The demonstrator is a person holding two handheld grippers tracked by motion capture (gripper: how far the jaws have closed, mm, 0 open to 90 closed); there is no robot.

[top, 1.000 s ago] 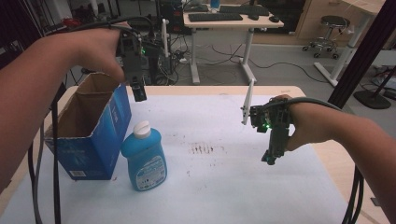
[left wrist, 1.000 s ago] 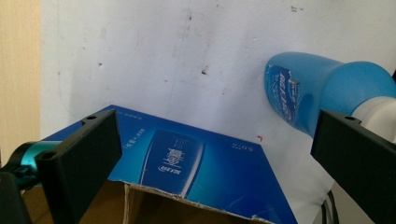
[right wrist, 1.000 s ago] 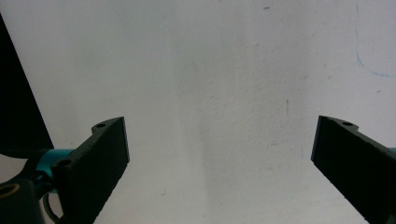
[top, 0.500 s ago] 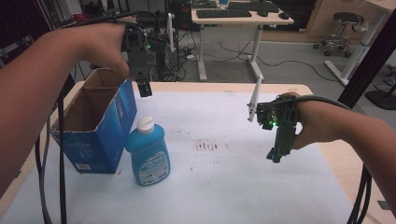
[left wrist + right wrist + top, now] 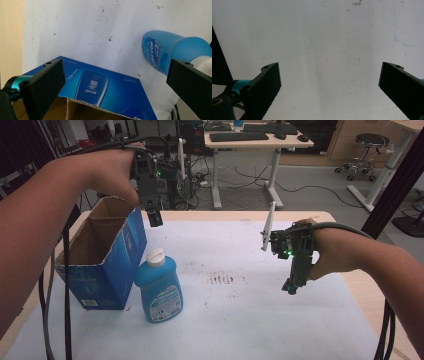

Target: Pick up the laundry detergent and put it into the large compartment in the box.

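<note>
A blue bottle [image 5: 159,289] with a white cap stands upright on the white table [image 5: 240,320], touching the open blue cardboard box [image 5: 102,257] on its left. My left gripper [image 5: 155,217] hangs open above the gap between box and bottle, pointing down. Between its jaws in the left gripper view lie the box's blue side [image 5: 100,90] and the bottle [image 5: 172,53]. My right gripper [image 5: 291,287] is open over the right part of the table, holding nothing. Bare white tabletop [image 5: 329,60] lies between its jaws in the right gripper view.
The box's open top [image 5: 95,237] shows a brown, seemingly hollow inside. Small dark marks [image 5: 222,280] dot the table's middle. Behind the table's far edge stand a desk [image 5: 257,142] and a stool [image 5: 372,142]. Cables [image 5: 55,305] trail from the left forearm.
Both hands have stayed nearly where they were. The left gripper drifted slightly towards the bottle's side of the box. Bottle and box have not moved.
</note>
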